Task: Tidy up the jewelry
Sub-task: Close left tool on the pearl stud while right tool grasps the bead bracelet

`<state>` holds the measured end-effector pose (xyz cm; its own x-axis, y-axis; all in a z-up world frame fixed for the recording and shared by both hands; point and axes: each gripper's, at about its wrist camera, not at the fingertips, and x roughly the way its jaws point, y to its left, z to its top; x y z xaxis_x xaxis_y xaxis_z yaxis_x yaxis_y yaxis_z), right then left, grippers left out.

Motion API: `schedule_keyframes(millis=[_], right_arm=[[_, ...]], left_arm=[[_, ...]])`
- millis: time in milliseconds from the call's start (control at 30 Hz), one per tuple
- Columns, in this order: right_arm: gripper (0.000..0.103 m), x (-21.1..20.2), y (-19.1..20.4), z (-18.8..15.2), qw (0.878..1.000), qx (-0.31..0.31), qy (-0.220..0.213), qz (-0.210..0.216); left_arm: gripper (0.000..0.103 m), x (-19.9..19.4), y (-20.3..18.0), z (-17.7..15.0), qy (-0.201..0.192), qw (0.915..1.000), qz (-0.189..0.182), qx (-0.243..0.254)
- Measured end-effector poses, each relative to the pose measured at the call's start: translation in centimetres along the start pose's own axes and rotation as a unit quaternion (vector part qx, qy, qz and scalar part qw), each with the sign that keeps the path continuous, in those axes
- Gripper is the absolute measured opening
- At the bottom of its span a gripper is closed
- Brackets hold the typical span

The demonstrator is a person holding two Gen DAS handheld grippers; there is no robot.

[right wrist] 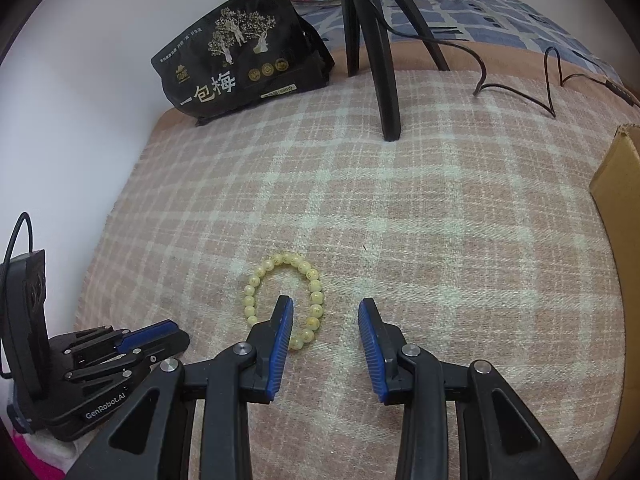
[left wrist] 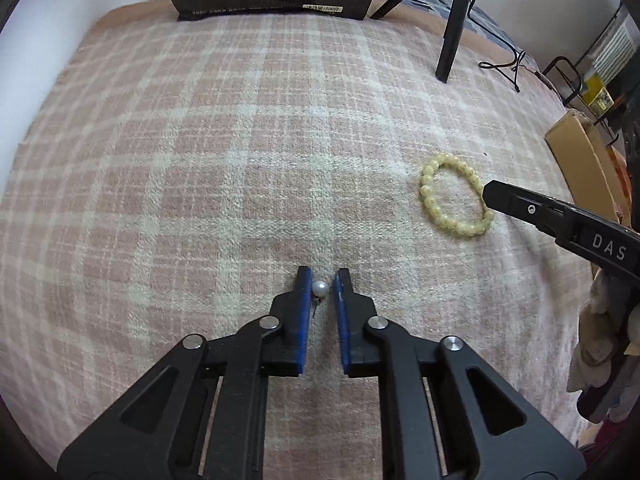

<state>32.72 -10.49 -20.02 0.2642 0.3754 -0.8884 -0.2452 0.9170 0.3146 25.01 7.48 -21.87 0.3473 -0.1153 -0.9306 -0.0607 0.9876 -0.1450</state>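
A white pearl earring (left wrist: 320, 289) with a thin metal post sits between the blue pads of my left gripper (left wrist: 321, 285), low over the pink plaid blanket (left wrist: 200, 160). The jaws are nearly closed around the pearl; it touches the left pad and a small gap shows on the right. A yellow bead bracelet (right wrist: 285, 299) lies on the blanket; it also shows in the left wrist view (left wrist: 454, 194). My right gripper (right wrist: 326, 308) is open over it, its left finger (right wrist: 280, 328) inside the ring, covering part of it. The left gripper shows at the right view's lower left (right wrist: 152, 334).
A black snack bag (right wrist: 240, 56) stands at the back of the blanket. Black tripod legs (right wrist: 384, 72) and a cable (right wrist: 540, 88) stand at the back right. A cardboard box (right wrist: 620, 208) sits at the right edge. A white wall runs along the left.
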Motion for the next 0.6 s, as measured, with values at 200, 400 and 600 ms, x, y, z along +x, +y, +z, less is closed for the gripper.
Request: schedule_keyframes(millis=[200,400,600], right_arm=[[0.035,0.8,0.5,0.0,1.0,-0.009,-0.004,-0.015],[0.028,1.6,3.3,-0.7,0.991,-0.103,-0.011,-0.09],[0.005,1.0,4.0,-0.6,0.989,-0.115,-0.02,-0.094]], left_arm=[[0.007,0.4,-0.1,0.4,-0.008,0.9999,-0.002,-0.008],[0.006,0.1,1.5,0.6,-0.002,0.998,-0.037,-0.051],[0.006,-0.7,4.5,0.8,-0.002,0.9911,-0.073,-0.111]])
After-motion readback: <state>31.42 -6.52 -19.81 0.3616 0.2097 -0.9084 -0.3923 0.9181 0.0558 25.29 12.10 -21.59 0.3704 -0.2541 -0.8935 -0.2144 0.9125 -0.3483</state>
